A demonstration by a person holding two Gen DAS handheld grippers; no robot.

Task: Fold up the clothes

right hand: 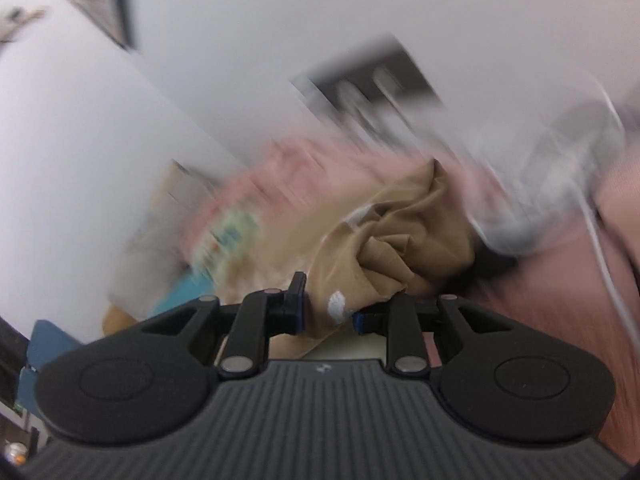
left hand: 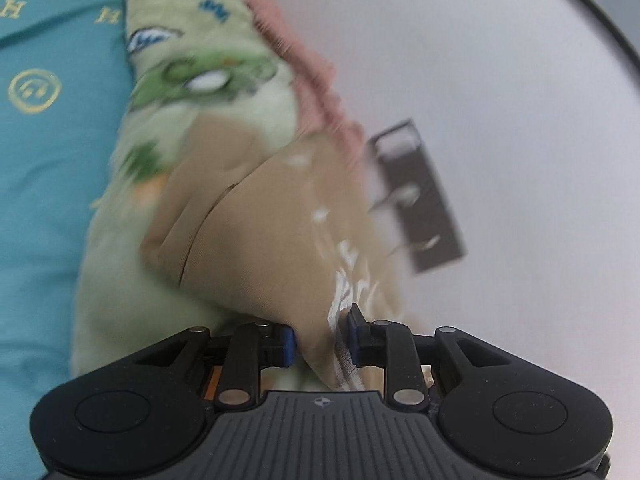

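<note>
A tan garment (left hand: 264, 232) with white lettering fills the middle of the left wrist view. My left gripper (left hand: 322, 338) is shut on its edge, the cloth pinched between the blue pads (left hand: 288, 340). In the right wrist view the same tan garment (right hand: 384, 240) hangs bunched and crumpled in front of my right gripper (right hand: 328, 312), which is shut on another part of it. Both views are blurred by motion.
A light green printed blanket (left hand: 192, 80) and a pink towel (left hand: 312, 72) lie behind the garment, on a teal bedspread (left hand: 52, 152). A metal hook rack (left hand: 416, 196) hangs on the white wall. A white fan (right hand: 560, 184) stands at right over pink bedding (right hand: 560, 300).
</note>
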